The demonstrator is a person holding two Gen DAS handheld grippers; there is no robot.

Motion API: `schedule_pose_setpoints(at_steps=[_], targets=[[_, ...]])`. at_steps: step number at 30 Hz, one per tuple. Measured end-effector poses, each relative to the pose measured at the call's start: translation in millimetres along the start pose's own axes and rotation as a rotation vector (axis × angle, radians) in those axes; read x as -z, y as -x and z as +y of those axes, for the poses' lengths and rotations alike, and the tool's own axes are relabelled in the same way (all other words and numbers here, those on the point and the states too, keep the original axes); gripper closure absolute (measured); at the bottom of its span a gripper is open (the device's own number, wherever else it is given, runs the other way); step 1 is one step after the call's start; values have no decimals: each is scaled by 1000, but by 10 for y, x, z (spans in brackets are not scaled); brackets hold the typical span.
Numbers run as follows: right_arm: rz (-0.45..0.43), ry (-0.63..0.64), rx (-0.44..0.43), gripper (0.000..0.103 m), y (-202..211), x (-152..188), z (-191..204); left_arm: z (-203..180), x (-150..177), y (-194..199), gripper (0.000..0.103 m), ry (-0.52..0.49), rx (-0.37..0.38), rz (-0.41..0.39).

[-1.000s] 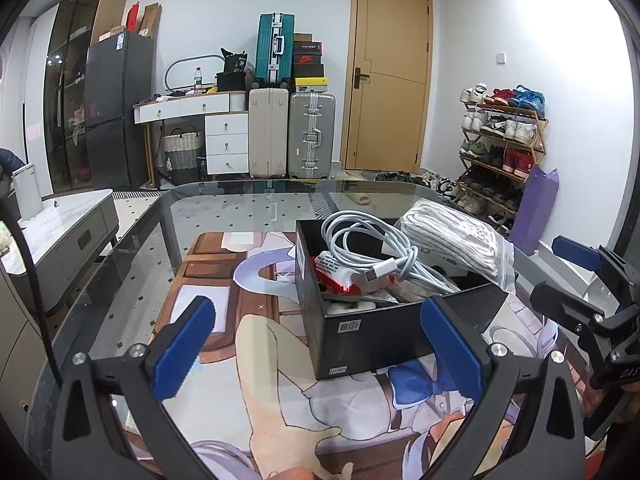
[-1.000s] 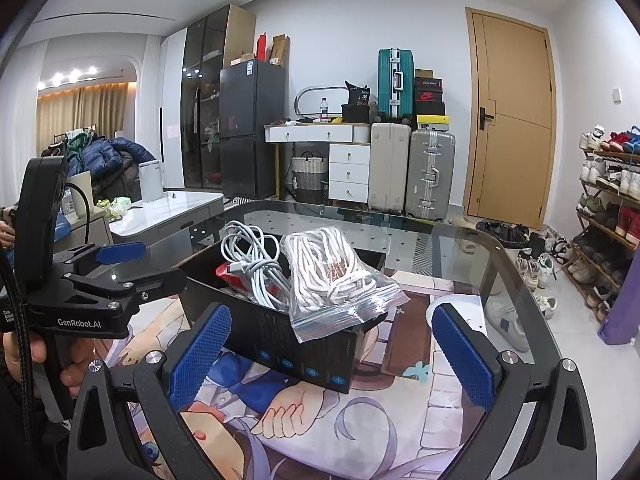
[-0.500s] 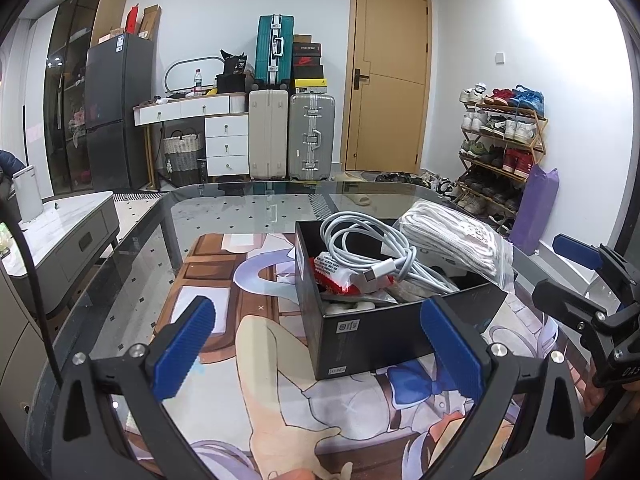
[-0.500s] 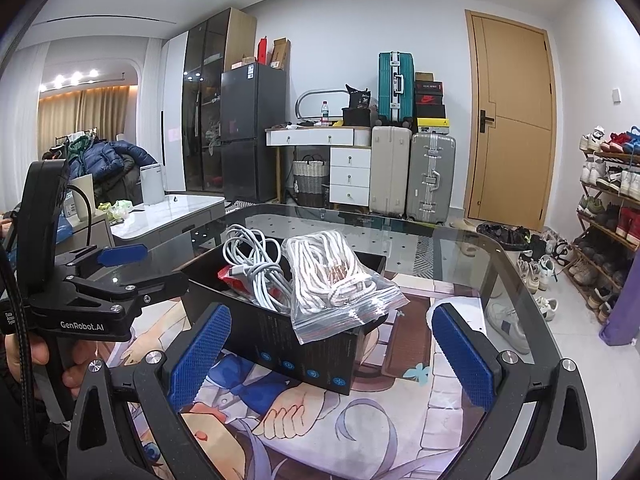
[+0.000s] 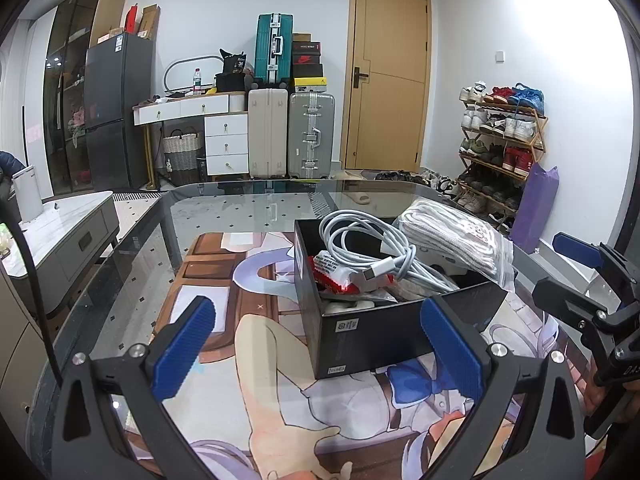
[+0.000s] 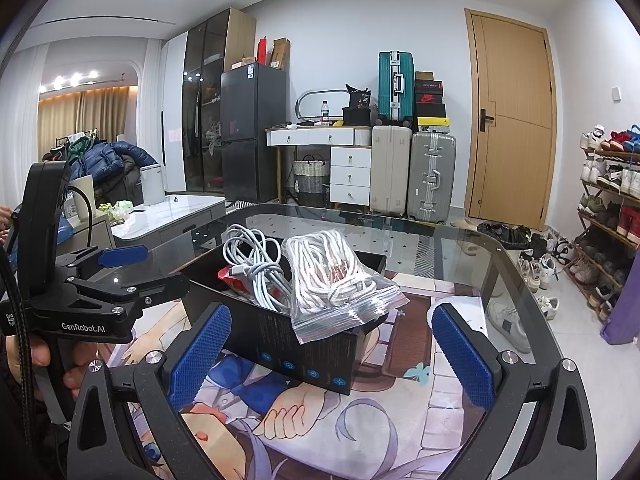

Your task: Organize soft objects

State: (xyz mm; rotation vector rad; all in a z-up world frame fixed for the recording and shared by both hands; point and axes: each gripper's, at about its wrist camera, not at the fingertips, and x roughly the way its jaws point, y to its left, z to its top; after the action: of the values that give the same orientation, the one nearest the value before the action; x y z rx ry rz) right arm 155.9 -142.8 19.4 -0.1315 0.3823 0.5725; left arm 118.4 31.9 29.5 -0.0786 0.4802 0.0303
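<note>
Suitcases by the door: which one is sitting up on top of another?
The teal suitcase. It stands on top of the cream suitcase, while the cream one and the silver suitcase beside it stand on the floor.

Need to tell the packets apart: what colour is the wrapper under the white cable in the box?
Red with white print, the wrapper shows best in the left wrist view.

Left tongs (image 5: 316,350): black angular frame, two fingers faced with blue ribbed pads (image 5: 182,350), silver round screws at the joints.
Right tongs (image 6: 330,354): same black frame, blue cross-hatched pads (image 6: 460,356), silver screws on each arm.
Marking: white "GenRobot.AI" lettering on the side of the left tongs, seen from the right wrist.
Cables: a thick black braided cable (image 6: 20,344) and a thinner black one run beside the left handle.
Hand (image 6: 44,358): fingers around the left handle; any sleeve is too dark to tell.
</note>
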Motion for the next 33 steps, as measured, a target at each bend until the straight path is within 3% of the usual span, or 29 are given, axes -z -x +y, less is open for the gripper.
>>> schedule_pose_setpoints(at_steps=[33], targets=[[-4,-6,3,1,11,1,-12,0,-5,0,0,1,-2,2]])
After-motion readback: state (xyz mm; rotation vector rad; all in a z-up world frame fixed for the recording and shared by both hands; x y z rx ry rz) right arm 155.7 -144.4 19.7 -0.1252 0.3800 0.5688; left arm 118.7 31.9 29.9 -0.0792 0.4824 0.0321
